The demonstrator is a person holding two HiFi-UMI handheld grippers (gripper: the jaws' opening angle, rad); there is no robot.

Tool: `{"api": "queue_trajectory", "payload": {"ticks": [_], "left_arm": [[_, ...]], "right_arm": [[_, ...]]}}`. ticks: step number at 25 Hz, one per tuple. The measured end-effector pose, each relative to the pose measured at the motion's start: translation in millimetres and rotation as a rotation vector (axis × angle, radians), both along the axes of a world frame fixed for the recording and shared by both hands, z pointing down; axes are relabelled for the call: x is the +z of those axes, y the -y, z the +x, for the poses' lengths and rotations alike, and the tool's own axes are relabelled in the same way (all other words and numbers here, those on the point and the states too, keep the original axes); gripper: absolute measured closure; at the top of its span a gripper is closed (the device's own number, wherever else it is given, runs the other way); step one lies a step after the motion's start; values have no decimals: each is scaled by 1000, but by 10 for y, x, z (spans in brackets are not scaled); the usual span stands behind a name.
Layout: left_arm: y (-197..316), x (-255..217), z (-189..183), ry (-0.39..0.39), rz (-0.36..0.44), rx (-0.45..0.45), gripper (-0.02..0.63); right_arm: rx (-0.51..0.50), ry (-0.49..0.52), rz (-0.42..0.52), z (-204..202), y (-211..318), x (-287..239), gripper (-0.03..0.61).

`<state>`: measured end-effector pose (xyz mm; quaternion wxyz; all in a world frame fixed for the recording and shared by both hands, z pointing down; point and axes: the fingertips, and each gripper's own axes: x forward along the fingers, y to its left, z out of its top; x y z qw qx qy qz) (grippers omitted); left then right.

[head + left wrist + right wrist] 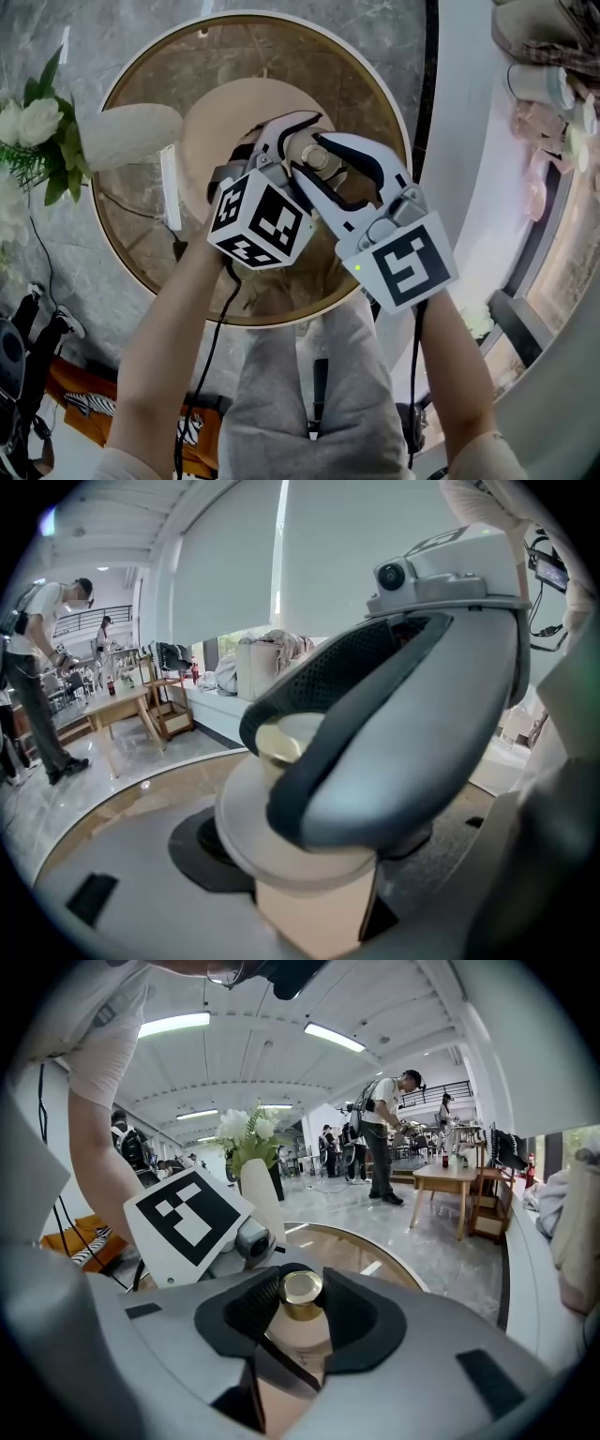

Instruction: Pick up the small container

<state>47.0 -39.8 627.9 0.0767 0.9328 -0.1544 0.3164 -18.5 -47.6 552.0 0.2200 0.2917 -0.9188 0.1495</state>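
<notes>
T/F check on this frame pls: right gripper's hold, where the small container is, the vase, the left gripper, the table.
1. The right gripper has its pads on the gold cap of the small container. True.
2. The container lies on the floor. False: it is above the beige centre disc of the table.
3. A white vase with white flowers stands upright. True.
4. The left gripper is off to one side, far from the container. False: it sits right beside the right gripper, at the container.
5. The table is square and wooden. False: it is round, with a glass top and a gold rim.
</notes>
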Motion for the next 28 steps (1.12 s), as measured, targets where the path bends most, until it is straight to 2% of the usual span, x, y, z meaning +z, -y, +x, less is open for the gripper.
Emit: {"api": "queue_trajectory", "payload": {"ticks": [6, 13, 25, 28], "left_arm": [[55, -355, 9, 11, 16, 0, 270], [136, -1014, -16, 20, 31, -12, 270], [232, -2668, -44, 11, 80, -22, 270], [218, -3085, -54, 6, 91, -24, 270]], "right_arm": [[5, 15, 17, 13, 46, -371, 436], [-22, 11, 44, -10, 105, -1034, 436], [-52, -41, 108, -10, 134, -2632, 436], [-36, -14, 114, -48, 124, -3088, 436]]}}
